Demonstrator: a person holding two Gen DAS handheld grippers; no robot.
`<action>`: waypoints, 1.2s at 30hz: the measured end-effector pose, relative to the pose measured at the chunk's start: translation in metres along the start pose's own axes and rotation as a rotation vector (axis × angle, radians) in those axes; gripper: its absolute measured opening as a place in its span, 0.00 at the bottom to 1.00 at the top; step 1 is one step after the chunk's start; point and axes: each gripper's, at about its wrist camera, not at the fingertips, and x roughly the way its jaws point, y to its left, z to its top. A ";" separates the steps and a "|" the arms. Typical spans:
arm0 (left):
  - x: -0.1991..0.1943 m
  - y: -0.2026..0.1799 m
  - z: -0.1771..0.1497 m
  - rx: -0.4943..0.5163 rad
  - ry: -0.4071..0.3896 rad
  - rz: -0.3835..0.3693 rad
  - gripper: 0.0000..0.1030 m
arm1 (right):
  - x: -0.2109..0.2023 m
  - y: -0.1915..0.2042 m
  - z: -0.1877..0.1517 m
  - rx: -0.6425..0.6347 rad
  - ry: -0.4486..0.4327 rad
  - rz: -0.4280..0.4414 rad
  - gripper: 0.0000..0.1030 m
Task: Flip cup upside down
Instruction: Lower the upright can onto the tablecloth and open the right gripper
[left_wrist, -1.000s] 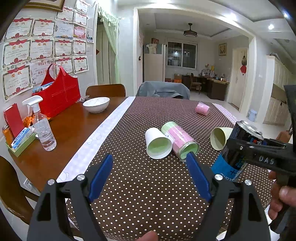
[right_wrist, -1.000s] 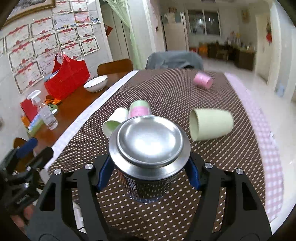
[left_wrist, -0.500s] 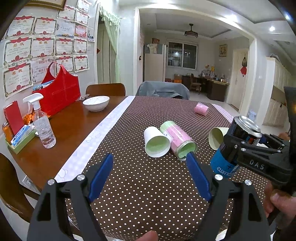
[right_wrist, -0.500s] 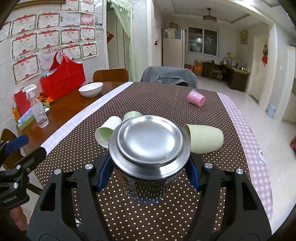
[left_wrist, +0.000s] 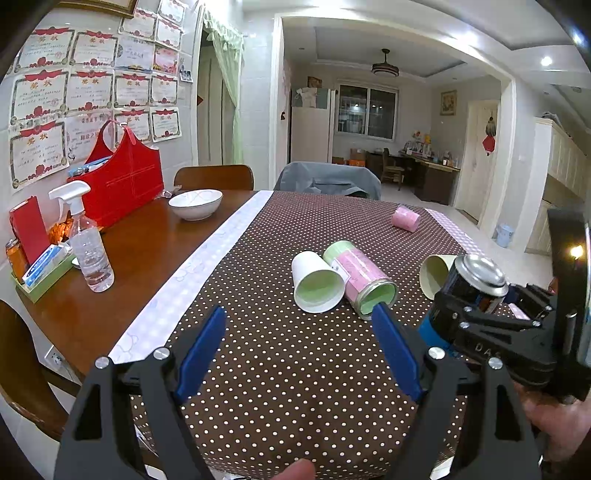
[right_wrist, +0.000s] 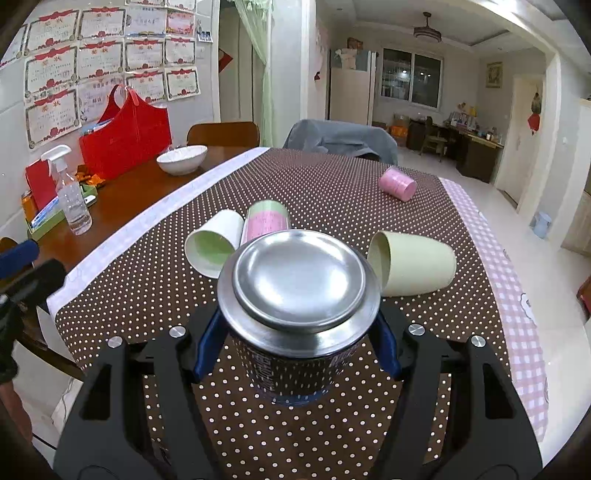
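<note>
My right gripper (right_wrist: 297, 354) is shut on a dark blue cup with a silver metal base (right_wrist: 299, 284). The cup is held with its base up, low over the dotted tablecloth. In the left wrist view the same cup (left_wrist: 469, 291) and right gripper (left_wrist: 476, 325) show at the right. My left gripper (left_wrist: 295, 354) is open and empty above the near part of the tablecloth. A white cup (left_wrist: 317, 282), a pink and green cup (left_wrist: 360, 278), a pale yellow cup (right_wrist: 413, 264) and a small pink cup (left_wrist: 405, 218) lie on their sides.
A brown dotted tablecloth (left_wrist: 295, 369) covers the right part of the wooden table (left_wrist: 147, 258). A white bowl (left_wrist: 195, 204), a red bag (left_wrist: 122, 181), a spray bottle (left_wrist: 86, 243) and a small tray of items (left_wrist: 40, 266) stand at the left. Chairs stand at the far end.
My right gripper has lowered the cup toward the tablecloth and levelled it, base up. My left gripper has stayed open and nearly still.
</note>
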 end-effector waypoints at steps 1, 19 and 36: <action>0.000 0.001 0.000 -0.001 0.001 0.000 0.78 | 0.002 0.000 -0.002 -0.001 0.006 0.000 0.65; -0.001 0.004 -0.002 0.003 0.005 0.001 0.78 | 0.034 -0.001 -0.015 0.024 0.069 0.024 0.88; -0.015 -0.006 0.005 0.018 -0.031 -0.003 0.78 | -0.001 -0.017 0.000 0.142 0.013 0.098 0.94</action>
